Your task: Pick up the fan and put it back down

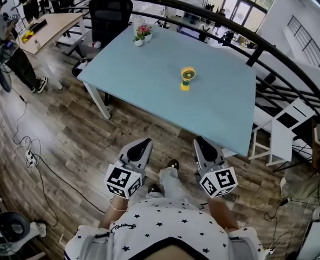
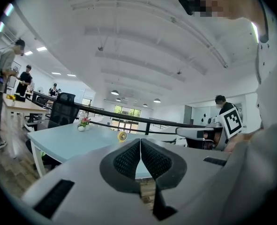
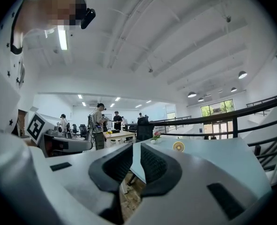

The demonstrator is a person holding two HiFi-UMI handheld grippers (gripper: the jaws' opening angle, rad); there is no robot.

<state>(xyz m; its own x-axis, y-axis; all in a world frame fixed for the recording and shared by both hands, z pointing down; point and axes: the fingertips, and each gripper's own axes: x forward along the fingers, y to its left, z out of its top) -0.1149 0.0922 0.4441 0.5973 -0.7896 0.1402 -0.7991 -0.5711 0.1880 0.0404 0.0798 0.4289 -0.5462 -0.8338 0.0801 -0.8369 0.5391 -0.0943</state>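
Note:
A small yellow fan [image 1: 187, 78] stands upright near the middle of the pale blue table [image 1: 149, 75]. It shows small and far off in the left gripper view [image 2: 123, 136] and the right gripper view [image 3: 178, 146]. Both grippers are held low in front of the person, over the wooden floor, short of the table's near edge. My left gripper [image 1: 142, 144] [image 2: 139, 140] has its pads touching at the tips, with nothing in them. On my right gripper [image 1: 202, 142] [image 3: 135, 146] a narrow gap shows between the pads, and it holds nothing.
Two small flower pots [image 1: 142, 34] stand at the table's far end, with a black office chair [image 1: 110, 10] behind them. A black railing [image 1: 246, 34] curves past the far side. A white chair [image 1: 284, 129] stands right of the table. People [image 1: 2, 31] stand at a wooden desk [image 1: 51, 28] on the left, and cables [image 1: 30, 156] lie on the floor.

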